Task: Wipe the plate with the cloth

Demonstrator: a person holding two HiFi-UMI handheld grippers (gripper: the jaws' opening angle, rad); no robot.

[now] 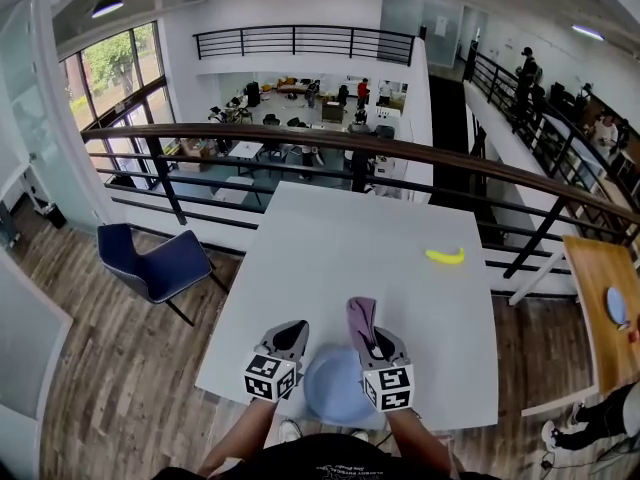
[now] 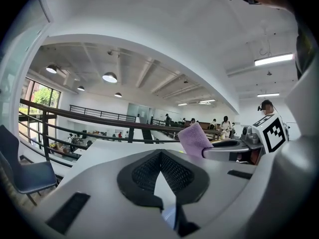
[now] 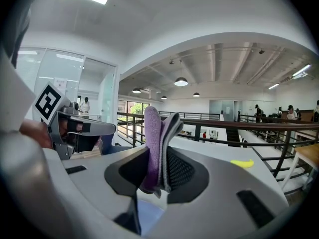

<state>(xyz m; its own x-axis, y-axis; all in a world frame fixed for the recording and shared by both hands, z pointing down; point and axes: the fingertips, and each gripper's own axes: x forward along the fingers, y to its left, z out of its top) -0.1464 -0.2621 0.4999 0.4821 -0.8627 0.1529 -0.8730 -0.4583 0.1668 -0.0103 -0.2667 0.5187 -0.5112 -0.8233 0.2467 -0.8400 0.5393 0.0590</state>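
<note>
The right hand-held gripper (image 3: 158,149) is clamped on the cloth (image 3: 152,133), a purple piece with a grey face. The cloth stands upright between the two dark pads, its folded top rising above the jaw tips and its lower edge hanging a little below them. The left hand-held gripper (image 2: 160,153) has its jaws drawn fully together, the meshed pads meeting at their tips with nothing seen between them. Through the narrow gap lower down, between the jaw bodies, a strip of white worktop (image 1: 330,258) and a bluish patch show. The two hand-held grippers sit side by side at the near edge of the worktop, both pointing away from the person and only slightly downward. The pale blue plate (image 1: 335,393) lies flat on the worktop between and just below them. Its left rim is under the left hand-held gripper's marker cube and its right rim is under the right one's. In the right gripper view the plate shows as a blue curve just beneath the jaws and the cloth. Whether either hand-held gripper touches the plate cannot be told. Ahead of the right hand-held gripper and off to its right, well apart from it, a yellow banana (image 1: 445,256) lies on the worktop. Beyond the left hand-held gripper's outer side, off the worktop, a blue chair (image 1: 155,260) stands on the wooden floor.
</note>
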